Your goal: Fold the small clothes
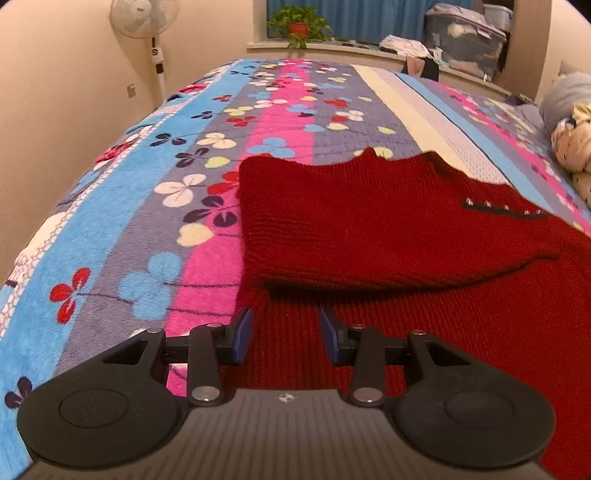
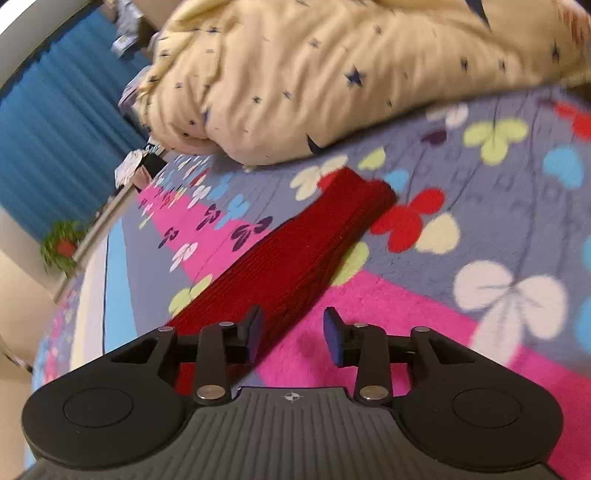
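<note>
A dark red knitted sweater (image 1: 369, 218) lies on the flowered bedspread (image 1: 122, 206). One sleeve is folded across its body; a black strip with small metal studs (image 1: 504, 209) sits on its right part. My left gripper (image 1: 286, 334) is open and empty, just above the sweater's near left edge. In the right wrist view the sweater's other sleeve (image 2: 306, 251) stretches out flat over the bedspread (image 2: 480, 206), its cuff far from me. My right gripper (image 2: 293, 339) is open and empty, with its left finger over the sleeve's near part.
A cream quilt with dark stars (image 2: 314, 74) is heaped beyond the sleeve cuff. A standing fan (image 1: 147, 22) is at the far left wall. A potted plant (image 1: 297, 24) and piled things stand on the sill behind the bed. The bed's left edge drops off near the wall.
</note>
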A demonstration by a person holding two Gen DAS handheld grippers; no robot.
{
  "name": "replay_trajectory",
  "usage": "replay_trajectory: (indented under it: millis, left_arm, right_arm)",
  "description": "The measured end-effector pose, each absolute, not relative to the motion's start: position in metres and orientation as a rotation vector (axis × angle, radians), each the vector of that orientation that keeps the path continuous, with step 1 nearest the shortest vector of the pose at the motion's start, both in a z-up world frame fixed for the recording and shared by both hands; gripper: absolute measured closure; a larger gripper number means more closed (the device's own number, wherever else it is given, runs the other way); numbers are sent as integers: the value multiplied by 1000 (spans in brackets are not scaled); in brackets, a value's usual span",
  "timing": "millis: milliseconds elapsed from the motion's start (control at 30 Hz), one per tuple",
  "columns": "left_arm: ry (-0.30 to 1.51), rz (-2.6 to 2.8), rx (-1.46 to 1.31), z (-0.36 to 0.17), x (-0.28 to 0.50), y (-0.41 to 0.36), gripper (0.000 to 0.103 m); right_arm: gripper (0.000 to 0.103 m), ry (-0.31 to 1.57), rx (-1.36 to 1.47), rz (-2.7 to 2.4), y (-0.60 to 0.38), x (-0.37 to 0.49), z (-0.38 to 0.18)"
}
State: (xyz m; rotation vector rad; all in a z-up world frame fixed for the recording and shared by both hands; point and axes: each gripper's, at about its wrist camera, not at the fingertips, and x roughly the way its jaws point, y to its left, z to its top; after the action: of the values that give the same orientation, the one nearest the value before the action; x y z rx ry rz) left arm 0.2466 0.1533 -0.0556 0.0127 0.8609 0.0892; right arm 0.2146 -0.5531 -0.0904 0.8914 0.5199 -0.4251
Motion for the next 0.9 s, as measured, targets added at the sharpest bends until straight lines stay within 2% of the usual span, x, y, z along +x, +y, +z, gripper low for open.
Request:
replay_trajectory:
  millis: [200, 300, 367, 433, 500, 733, 900]
  left_arm:
    - [867, 73, 50, -63, 248, 147, 59]
    - [871, 73, 46, -66, 250, 148, 59]
    - [873, 72, 44, -66, 250, 148, 59]
    - [870, 71, 43, -64, 250, 148, 59]
    - [867, 71, 37, -63, 249, 150, 59]
    - [865, 85, -4, -55, 249, 157, 59]
    - [851, 105, -54, -43, 248, 167, 59]
  right_arm:
    - [61, 466, 972, -387, -571, 232, -110]
    - [64, 460, 933, -400, -571, 238, -110]
    - [82, 470, 891, -434, -569, 241, -108]
    - [88, 464, 878, -450, -568, 242, -107]
    - [89, 459, 845, -474, -562, 243, -102]
    - [91, 500, 545, -596, -519, 292, -43]
    - [92, 381, 224, -423, -398, 334, 37]
